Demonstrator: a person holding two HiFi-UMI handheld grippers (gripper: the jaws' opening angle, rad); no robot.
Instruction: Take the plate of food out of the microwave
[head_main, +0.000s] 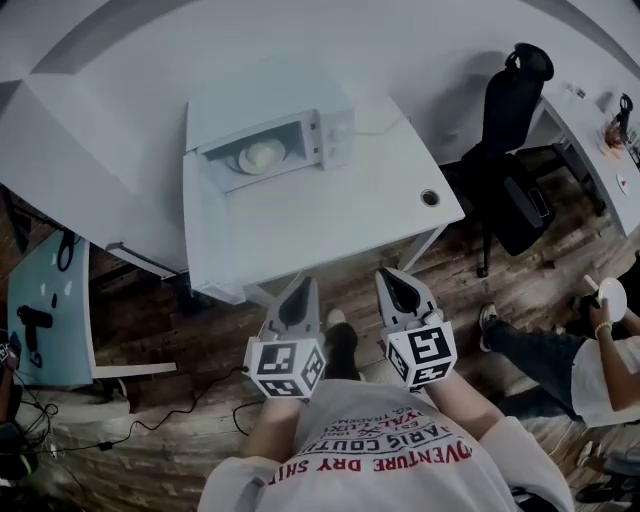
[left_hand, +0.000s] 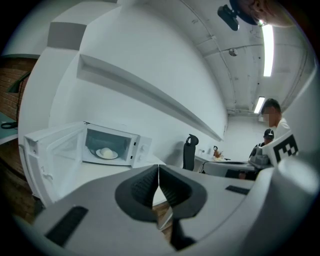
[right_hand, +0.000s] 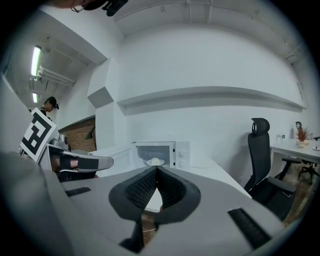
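White walls all round, wood plank floor (head_main: 150, 330), and a plain white table (head_main: 330, 215) in the middle of the head view. On the far left part of the table sits a white microwave (head_main: 275, 145) with its door (left_hand: 52, 157) swung wide open to the left. The plate of food (head_main: 260, 157) is inside, on the floor of the oven: a pale plate with a rounded whitish lump on it. From the left gripper view you look slightly sideways into the microwave and see the plate (left_hand: 106, 153) clearly. The right gripper view looks more straight in, with the plate (right_hand: 155, 162) just above its jaw tips.

Both claws are held low near the person's body, over the floor just short of the table's near edge, well apart from the microwave. The left gripper (head_main: 300, 292) and the right gripper (head_main: 392, 282) sit side by side, both pointing toward the table. Left gripper (left_hand: 158, 172): jaws pressed together, ribbed pads meeting, nothing between them. Right gripper (right_hand: 156, 172): same deal, tips together and empty.

Other stuff: a round cable hole (head_main: 430, 198) near the table's right end, a black office chair (head_main: 510, 110) off to the right, a light blue side table (head_main: 55, 310) on the left, and a seated person (head_main: 590, 360) at the right edge.
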